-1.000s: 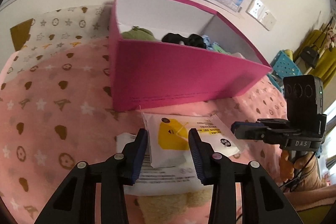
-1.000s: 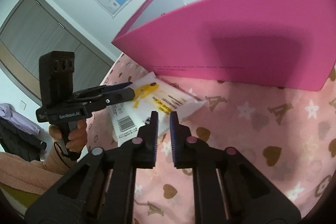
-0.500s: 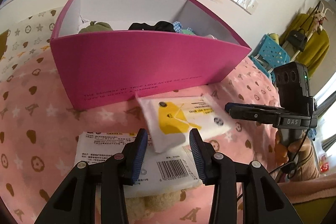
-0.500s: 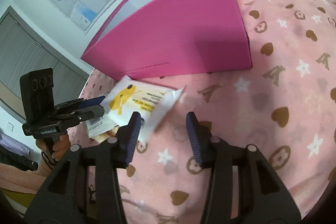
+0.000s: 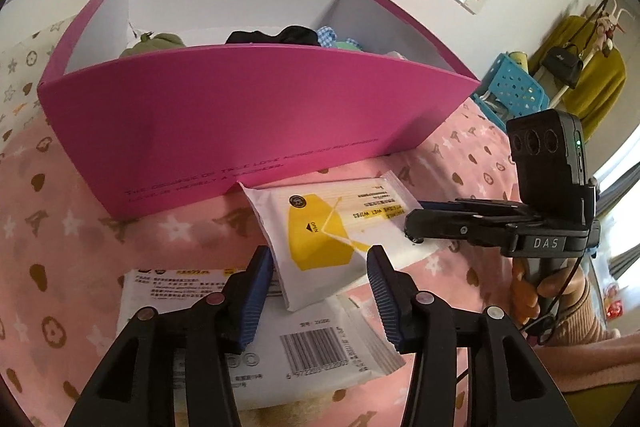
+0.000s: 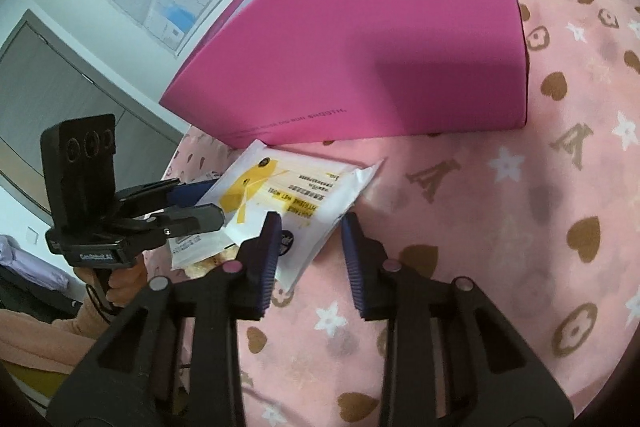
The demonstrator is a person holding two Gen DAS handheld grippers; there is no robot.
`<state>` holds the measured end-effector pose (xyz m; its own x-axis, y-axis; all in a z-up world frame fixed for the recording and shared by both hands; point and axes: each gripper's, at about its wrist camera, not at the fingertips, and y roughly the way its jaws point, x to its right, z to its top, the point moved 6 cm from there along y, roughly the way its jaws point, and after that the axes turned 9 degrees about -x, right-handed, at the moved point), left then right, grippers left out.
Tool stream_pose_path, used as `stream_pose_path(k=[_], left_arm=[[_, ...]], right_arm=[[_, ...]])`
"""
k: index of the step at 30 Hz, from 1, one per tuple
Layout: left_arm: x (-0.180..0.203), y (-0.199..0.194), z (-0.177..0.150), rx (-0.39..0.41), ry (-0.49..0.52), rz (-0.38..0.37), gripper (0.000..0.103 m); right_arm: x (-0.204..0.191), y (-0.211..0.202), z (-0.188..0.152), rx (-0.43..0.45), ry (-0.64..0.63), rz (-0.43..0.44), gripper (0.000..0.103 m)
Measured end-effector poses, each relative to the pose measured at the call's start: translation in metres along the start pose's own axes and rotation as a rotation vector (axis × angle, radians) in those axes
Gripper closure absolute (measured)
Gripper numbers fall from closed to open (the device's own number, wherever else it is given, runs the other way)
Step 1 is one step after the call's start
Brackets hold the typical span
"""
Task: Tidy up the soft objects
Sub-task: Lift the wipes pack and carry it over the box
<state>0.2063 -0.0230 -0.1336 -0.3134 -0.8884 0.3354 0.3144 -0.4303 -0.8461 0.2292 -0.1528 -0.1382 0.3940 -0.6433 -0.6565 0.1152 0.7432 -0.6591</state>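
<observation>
In front of the big pink cardboard box (image 5: pixel 248 131), the white and yellow wet wipes pack (image 5: pixel 320 231) lay on the pink blanket (image 6: pixel 500 227). The left gripper (image 5: pixel 320 267) was opening and the right gripper (image 6: pixel 308 231) closing around it, neither pressing yet. The slippery pack might slide away.

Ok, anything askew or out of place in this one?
Yes: the white wet-wipes pack with the yellow flap lies crooked, half on the larger white barcoded pack, one corner against the pink cardboard box. Both are outside the box, which already holds soft items.
</observation>
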Motion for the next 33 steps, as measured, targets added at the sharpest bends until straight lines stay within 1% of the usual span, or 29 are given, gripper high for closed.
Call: stream_pose_path(k=[4,10,17,20,25,33], left_arm=[[0.007,-0.003,-0.002,0.015,0.006,-0.009,0.057],[0.021,-0.014,-0.005,0.052,0.022,-0.016,0.057],[0.036,-0.045,0.0,0.128,0.05,-0.029,0.057],[0.043,-0.063,0.007,0.181,0.075,-0.011,0.057],[0.049,-0.081,0.022,0.243,0.109,0.025,0.057],[0.044,-0.098,0.052,0.315,0.115,0.069,0.057]], right_arm=[[0.0,-0.012,-0.003,0.022,-0.016,-0.019,0.074],[-0.018,-0.033,-0.004,0.059,-0.076,-0.064,0.076],[-0.043,-0.062,0.0,0.113,-0.155,-0.08,0.076],[-0.054,-0.072,0.007,0.14,-0.194,-0.09,0.076],[-0.07,-0.083,0.028,0.176,-0.257,-0.12,0.076],[-0.072,-0.086,0.065,0.202,-0.295,-0.148,0.076]])
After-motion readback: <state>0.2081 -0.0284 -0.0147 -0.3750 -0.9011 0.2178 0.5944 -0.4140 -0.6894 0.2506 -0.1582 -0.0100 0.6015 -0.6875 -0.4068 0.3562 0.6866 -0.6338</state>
